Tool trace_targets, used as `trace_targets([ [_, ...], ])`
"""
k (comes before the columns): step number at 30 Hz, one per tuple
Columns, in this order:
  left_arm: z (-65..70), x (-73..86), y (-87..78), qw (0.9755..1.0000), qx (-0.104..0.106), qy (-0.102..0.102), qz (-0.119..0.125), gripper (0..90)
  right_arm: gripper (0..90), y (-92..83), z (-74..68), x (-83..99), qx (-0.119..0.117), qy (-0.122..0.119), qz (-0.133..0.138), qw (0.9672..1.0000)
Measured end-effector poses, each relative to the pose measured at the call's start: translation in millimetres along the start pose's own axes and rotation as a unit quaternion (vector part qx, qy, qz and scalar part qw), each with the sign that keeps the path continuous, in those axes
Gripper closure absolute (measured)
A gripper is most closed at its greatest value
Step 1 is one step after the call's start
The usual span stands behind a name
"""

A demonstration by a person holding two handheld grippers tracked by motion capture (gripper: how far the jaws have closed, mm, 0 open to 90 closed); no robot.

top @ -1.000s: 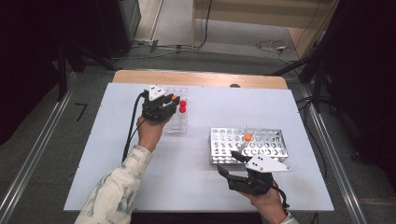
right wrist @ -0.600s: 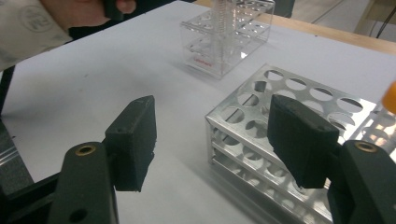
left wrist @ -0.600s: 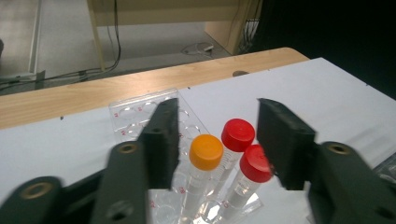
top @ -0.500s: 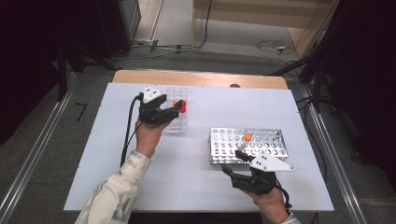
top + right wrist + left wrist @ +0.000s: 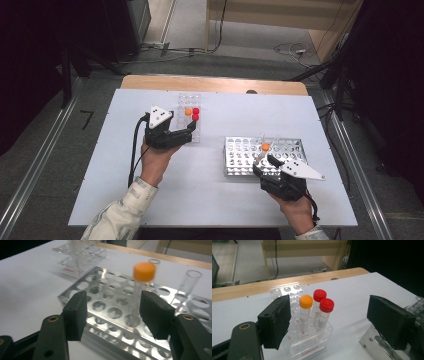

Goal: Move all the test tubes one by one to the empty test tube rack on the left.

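Observation:
A clear plastic rack (image 5: 189,131) (image 5: 287,290) holds an orange-capped tube (image 5: 188,112) (image 5: 306,302) and two red-capped tubes (image 5: 195,114) (image 5: 323,301). My left gripper (image 5: 190,133) (image 5: 332,322) sits just short of that rack. Its jaws have just been opening; they stand wide apart and touch no tube. On the right a metal rack (image 5: 240,162) (image 5: 100,292) carries another orange-capped tube (image 5: 265,147) (image 5: 143,271) and uncapped glass tubes (image 5: 188,282). My right gripper (image 5: 264,163) (image 5: 115,315) hovers at the metal rack's near edge. Its jaws have just been closing, with nothing between the pads.
The white table top (image 5: 200,195) lies on a wooden bench (image 5: 215,84). A corner of the metal rack (image 5: 372,342) shows at the lower right of the left gripper view. Cables (image 5: 134,155) trail from both grippers, and dark stands flank the table.
My left gripper has let go of the orange-capped tube in the clear rack and drawn back toward the person. My right gripper has shifted a little to the right along the metal rack.

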State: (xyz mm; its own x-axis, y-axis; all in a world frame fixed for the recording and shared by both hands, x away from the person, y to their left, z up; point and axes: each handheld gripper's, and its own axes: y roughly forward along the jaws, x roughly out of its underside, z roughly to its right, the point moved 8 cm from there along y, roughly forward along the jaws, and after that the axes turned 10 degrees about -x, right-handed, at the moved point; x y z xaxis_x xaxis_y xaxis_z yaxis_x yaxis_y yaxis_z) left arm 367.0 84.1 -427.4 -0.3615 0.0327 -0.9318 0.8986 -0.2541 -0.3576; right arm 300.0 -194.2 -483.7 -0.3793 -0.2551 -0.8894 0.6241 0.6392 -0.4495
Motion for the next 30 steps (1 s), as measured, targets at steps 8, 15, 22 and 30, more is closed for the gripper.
trace_targets([
  [8, 6.4, 0.4, -2.0, 0.9999, 0.003, 0.011, 0.003, 20.2, 51.3, 12.7, 23.8, 3.1, 0.035, 0.019, 0.006, 0.9992],
  [15, 5.8, 0.4, -2.2, 0.9999, 0.005, 0.010, 0.003, 20.5, 61.7, 20.5, 27.9, 4.0, 0.036, 0.017, 0.007, 0.9992],
  [22, 7.7, 1.0, -2.3, 0.9999, 0.009, 0.012, 0.002, 20.6, 68.1, 22.9, 31.9, 3.8, 0.041, 0.019, 0.010, 0.9989],
  [30, 12.7, 1.6, -3.4, 0.9998, 0.016, 0.014, 0.001, 20.3, 71.4, 19.7, 30.9, -0.8, 0.045, 0.013, 0.017, 0.9987],
])
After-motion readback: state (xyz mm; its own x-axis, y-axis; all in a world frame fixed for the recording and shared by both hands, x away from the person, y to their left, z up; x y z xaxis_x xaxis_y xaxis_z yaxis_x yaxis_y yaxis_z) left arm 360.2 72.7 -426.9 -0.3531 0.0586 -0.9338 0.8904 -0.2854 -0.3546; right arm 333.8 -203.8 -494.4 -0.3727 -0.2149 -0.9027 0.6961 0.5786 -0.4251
